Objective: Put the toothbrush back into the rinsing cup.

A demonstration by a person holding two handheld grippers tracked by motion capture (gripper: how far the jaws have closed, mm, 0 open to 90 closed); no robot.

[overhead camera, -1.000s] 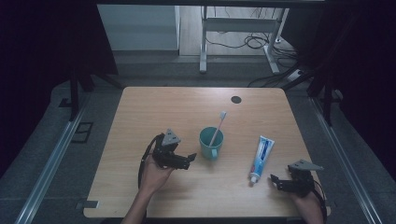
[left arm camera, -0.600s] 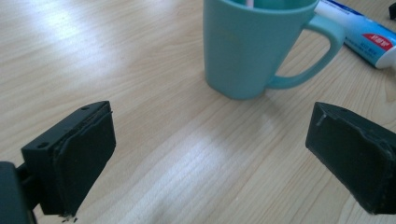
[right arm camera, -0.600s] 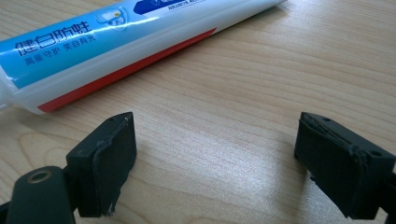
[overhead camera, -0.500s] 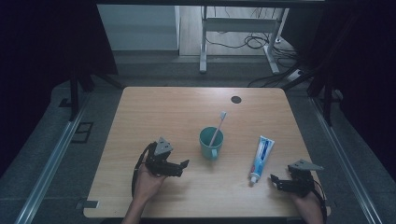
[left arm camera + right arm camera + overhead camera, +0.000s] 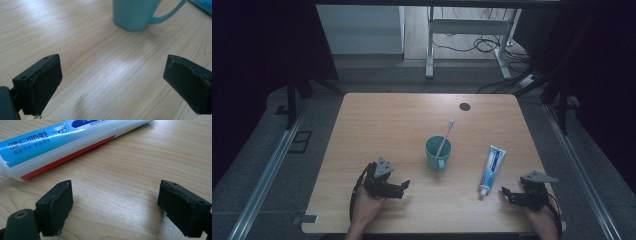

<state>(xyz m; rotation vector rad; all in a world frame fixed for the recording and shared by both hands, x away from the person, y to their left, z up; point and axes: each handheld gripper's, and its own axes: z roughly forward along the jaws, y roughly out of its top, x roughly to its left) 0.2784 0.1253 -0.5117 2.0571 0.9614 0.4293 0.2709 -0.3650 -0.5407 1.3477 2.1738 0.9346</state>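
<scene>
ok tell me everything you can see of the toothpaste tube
The tube is white plastic with a blue printed face, a red stripe along one edge and Chinese lettering. It lies flat on the table, cap end toward the person, right of the mug and apart from it. Nothing touches it.

From my station I count one wooden table (image 5: 377, 120), and on it one teal mug (image 5: 437, 153) with one toothbrush (image 5: 445, 135) standing in it, and one toothpaste tube (image 5: 492, 167) lying flat. I see two grippers, the left gripper (image 5: 406, 184) and the right gripper (image 5: 504, 193), each with two black jaws, so four jaws in all. One dark round spot (image 5: 464, 106) marks the tabletop
</scene>
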